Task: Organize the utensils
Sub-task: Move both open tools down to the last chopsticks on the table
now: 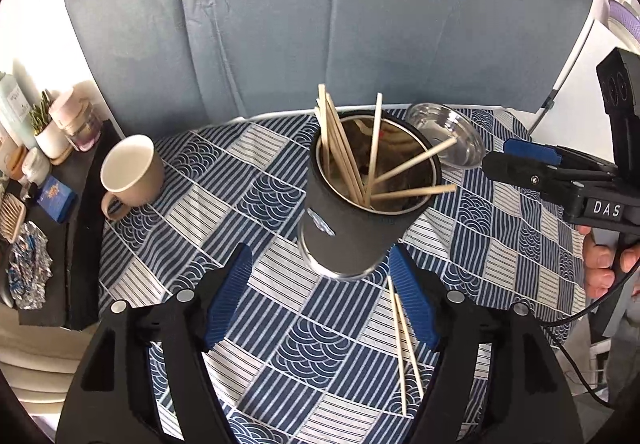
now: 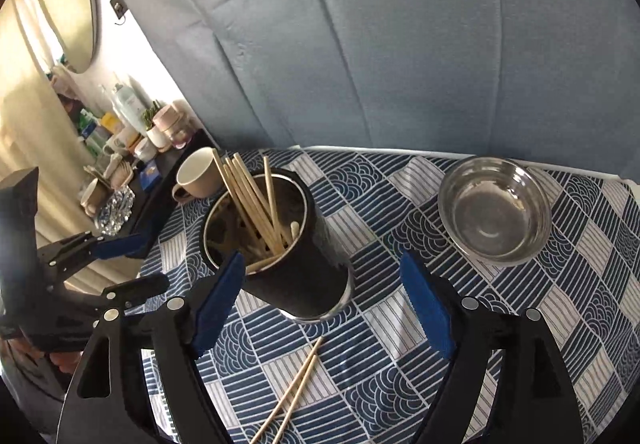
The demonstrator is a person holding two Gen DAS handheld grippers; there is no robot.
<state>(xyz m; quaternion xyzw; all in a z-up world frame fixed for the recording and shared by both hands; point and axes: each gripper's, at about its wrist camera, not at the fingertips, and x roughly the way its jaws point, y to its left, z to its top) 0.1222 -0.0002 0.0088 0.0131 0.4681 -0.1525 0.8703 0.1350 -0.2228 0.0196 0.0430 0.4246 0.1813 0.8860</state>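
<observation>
Left gripper (image 1: 320,300): jaws spread wide, nothing between the blue pads; it hangs low over the cloth, just short of the holder's base.
Right gripper (image 2: 324,308): likewise released and empty, tilted down at the table.
Loose chopsticks (image 1: 404,348): one pair lies flat on the patterned tablecloth (image 1: 280,324), nearest the person and close beside the left gripper's inner finger; probably the next thing to collect.
Utensil holder (image 1: 352,219): dark steel-lined cup at mid-table, upright, with most wooden chopsticks (image 1: 340,147) already standing fanned inside it.
Steel bowl (image 2: 496,211): empty, behind the holder on the right.
Mug (image 1: 130,175): beige, far left, apart from the work.
</observation>
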